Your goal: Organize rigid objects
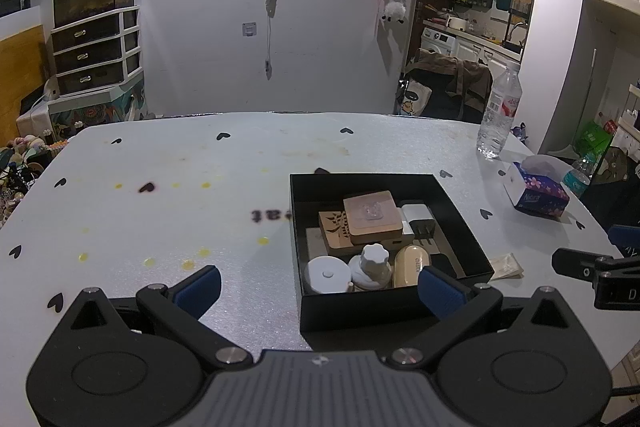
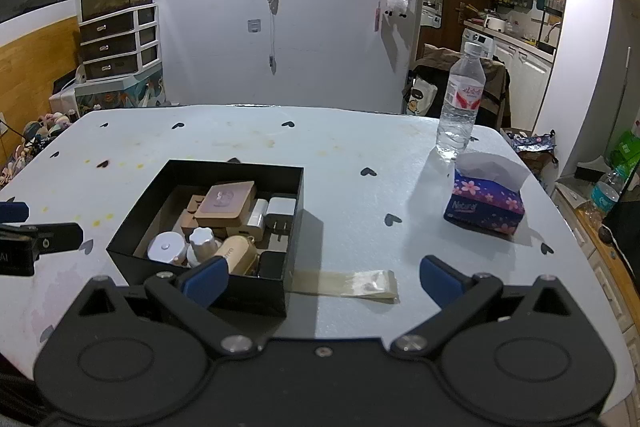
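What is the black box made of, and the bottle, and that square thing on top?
The box looks like matte black cardboard: thin, straight walls, no shine. The bottle looks like clear plastic: see-through, ribbed, with a printed label. The square block looks like wood: tan sides, with a paler top that might be a coating or sticker.

Dim, bluish indoor light from overhead; sharp focus, hard shadows (fisheye-bent, dark corners).
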A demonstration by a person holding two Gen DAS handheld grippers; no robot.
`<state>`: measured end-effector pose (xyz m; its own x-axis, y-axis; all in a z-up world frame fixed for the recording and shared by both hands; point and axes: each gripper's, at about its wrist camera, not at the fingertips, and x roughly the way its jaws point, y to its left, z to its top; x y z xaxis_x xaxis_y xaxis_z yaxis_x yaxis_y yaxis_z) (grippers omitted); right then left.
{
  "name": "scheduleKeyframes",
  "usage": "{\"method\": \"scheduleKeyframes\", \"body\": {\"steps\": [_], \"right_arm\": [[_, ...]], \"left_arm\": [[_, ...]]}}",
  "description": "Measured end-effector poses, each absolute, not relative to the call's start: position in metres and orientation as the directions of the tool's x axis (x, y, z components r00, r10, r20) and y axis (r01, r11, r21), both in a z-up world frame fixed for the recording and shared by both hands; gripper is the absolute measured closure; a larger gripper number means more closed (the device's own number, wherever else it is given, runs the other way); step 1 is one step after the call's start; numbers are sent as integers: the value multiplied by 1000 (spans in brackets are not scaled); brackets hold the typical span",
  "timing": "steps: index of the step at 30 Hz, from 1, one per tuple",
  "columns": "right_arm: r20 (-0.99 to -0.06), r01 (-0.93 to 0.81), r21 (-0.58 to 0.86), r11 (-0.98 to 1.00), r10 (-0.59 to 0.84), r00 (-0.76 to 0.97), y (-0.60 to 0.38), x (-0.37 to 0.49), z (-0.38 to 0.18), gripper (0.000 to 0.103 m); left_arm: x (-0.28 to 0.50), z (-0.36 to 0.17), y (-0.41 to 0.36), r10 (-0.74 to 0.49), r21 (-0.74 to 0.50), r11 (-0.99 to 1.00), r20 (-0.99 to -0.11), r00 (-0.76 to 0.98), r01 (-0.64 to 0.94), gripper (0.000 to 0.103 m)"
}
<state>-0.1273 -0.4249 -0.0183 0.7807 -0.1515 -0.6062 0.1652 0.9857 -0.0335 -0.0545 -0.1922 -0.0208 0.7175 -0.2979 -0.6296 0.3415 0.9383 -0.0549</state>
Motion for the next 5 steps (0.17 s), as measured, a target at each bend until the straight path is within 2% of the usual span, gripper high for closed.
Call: {"method": "scheduleKeyframes", "body": {"steps": [5], "right_arm": [[-606, 165, -33, 986, -151, 781, -425, -127, -18, 0]], "left_arm": [[-54, -21, -192, -298, -55, 938, -631, 717, 341, 0]]}}
